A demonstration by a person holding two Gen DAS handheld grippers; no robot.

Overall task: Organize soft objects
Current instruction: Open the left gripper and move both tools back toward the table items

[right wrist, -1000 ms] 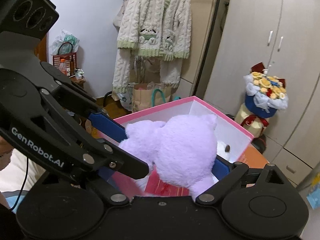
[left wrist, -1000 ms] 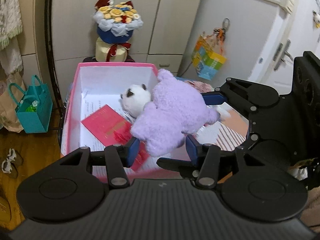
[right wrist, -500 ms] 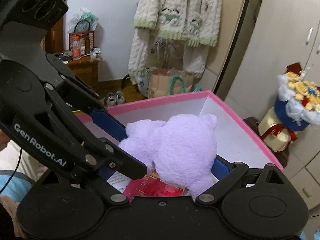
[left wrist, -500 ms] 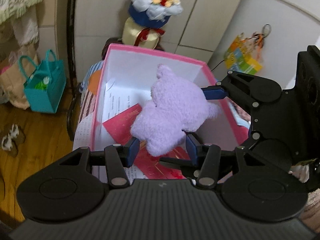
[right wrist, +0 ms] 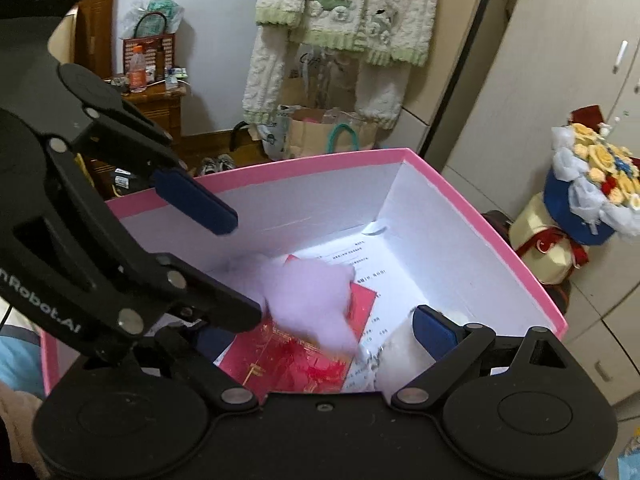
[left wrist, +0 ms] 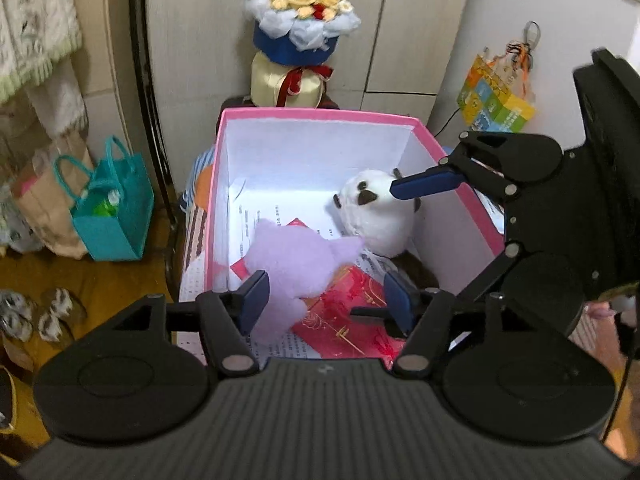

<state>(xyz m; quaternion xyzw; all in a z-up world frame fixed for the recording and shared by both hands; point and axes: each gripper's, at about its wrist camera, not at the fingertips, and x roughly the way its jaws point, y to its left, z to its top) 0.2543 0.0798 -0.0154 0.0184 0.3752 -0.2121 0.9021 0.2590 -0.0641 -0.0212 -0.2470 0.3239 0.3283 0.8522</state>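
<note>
A purple plush toy [left wrist: 300, 264] lies blurred on the bottom of the pink box [left wrist: 320, 114], free of both grippers. My left gripper [left wrist: 325, 300] hangs over the box's near edge. Its jaws are opening, with the plush below and between them and no pad pressing on it. A white plush with dark eyes [left wrist: 376, 216] sits in the box's right corner. In the right wrist view the purple plush [right wrist: 312, 300] rests on a red card [right wrist: 292, 360], and my right gripper [right wrist: 320, 336] stands open above it. The white plush [right wrist: 400, 356] is under its right finger.
Printed sheets [left wrist: 280, 216] line the box floor. A bouquet on a cream tin [left wrist: 298, 40] stands behind the box, by the wardrobe doors. A teal bag [left wrist: 114, 216] and slippers [left wrist: 40, 312] are on the wooden floor at left. A knitted cardigan [right wrist: 344, 20] hangs nearby.
Both grippers have opened and let go of the purple plush. It has dropped onto the red card in the box, uncovering the white plush.
</note>
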